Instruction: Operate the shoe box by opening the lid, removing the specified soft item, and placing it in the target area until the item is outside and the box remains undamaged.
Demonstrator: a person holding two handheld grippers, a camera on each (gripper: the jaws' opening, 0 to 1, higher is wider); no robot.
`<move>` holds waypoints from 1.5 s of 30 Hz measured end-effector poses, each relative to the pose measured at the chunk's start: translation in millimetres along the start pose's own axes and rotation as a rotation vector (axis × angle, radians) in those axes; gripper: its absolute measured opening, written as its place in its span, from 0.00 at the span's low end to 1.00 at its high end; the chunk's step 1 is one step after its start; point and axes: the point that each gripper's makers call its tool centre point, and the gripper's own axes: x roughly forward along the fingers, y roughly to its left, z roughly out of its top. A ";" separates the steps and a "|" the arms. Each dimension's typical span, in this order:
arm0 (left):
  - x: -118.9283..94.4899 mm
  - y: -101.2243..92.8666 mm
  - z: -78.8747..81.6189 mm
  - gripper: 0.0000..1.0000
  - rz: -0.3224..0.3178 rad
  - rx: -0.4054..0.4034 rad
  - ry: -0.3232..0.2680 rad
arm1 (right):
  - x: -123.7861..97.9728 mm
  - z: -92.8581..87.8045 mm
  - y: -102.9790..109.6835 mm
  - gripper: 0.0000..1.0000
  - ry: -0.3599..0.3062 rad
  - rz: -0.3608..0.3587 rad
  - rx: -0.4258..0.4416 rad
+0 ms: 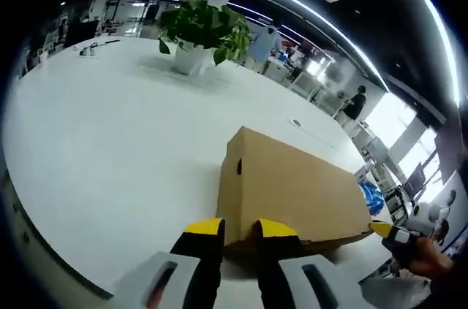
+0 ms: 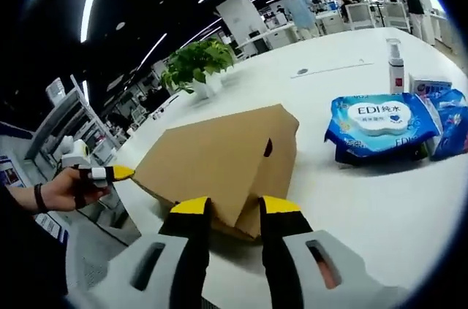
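Shoe box (image 1: 292,188) closed, one potted plant (image 1: 201,31) behind

Shoe box (image 1: 292,188): you've got plain brown cardboard here, matt, smooth-faced, with a raw paper look.
Table (image 1: 110,141): your surface is white, smooth, with a soft sheen under the ceiling lights.
Left gripper (image 1: 240,232): your jaws look like black plastic with yellow tips, on a pale grey matt plastic body.
Wet-wipe pack (image 2: 384,123): glossy blue plastic film, crinkled, catching highlights.
Spray bottle (image 2: 395,66): clear-looking plastic, smooth.
Plant pot (image 1: 189,58): white, smooth finish.
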 end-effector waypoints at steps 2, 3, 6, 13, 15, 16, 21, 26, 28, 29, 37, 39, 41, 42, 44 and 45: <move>2.6 -0.4 2.4 0.11 0.018 0.017 -0.008 | 0.8 2.0 -0.1 0.24 -0.007 -0.002 -0.016; 3.2 -0.5 3.0 0.11 0.019 0.016 -0.009 | 1.7 2.7 -0.8 0.24 -0.010 -0.003 -0.020; 8.9 -0.9 7.1 0.11 0.017 0.008 -0.009 | 7.6 9.3 -6.2 0.24 -0.027 -0.013 -0.019; 36.9 -9.6 26.4 0.11 0.005 0.030 0.000 | 27.8 36.6 -26.7 0.23 -0.038 -0.044 -0.022; 44.2 -13.3 30.6 0.11 0.007 0.045 0.004 | 32.9 45.4 -34.8 0.23 -0.040 -0.060 -0.019; 48.9 -16.0 33.3 0.11 0.008 0.053 0.001 | 34.7 48.2 -37.6 0.23 -0.041 -0.066 -0.018; 68.8 -28.0 44.1 0.11 0.006 0.118 -0.021 | 40.5 65.4 -55.2 0.22 -0.045 -0.101 -0.034; 82.8 -37.5 50.7 0.11 -0.008 0.113 -0.015 | 43.9 77.4 -69.7 0.22 -0.028 -0.115 -0.060; 85.8 -40.2 51.9 0.11 -0.008 0.118 -0.012 | 44.3 79.3 -72.8 0.22 -0.026 -0.122 -0.068; 87.3 -41.4 52.4 0.11 -0.009 0.120 -0.011 | 44.0 80.2 -74.7 0.22 -0.026 -0.125 -0.072; 91.1 -42.6 54.4 0.11 -0.010 0.118 -0.011 | 43.2 81.4 -78.8 0.22 -0.030 -0.127 -0.056; 91.4 -42.4 54.7 0.11 -0.008 0.116 -0.011 | 42.8 81.0 -78.4 0.22 -0.027 -0.126 -0.048; 91.0 -42.6 54.2 0.11 -0.001 0.077 -0.012 | 42.6 81.2 -78.8 0.22 -0.024 -0.125 -0.044; 91.0 -42.9 54.0 0.11 0.003 0.063 -0.005 | 42.1 80.4 -78.5 0.22 -0.014 -0.125 -0.038; 91.7 -45.4 54.1 0.11 0.004 0.077 0.019 | 38.9 79.9 -78.5 0.23 0.003 -0.117 -0.059; 91.8 -46.4 53.8 0.11 0.004 0.078 0.020 | 36.9 79.5 -79.0 0.24 0.004 -0.112 -0.070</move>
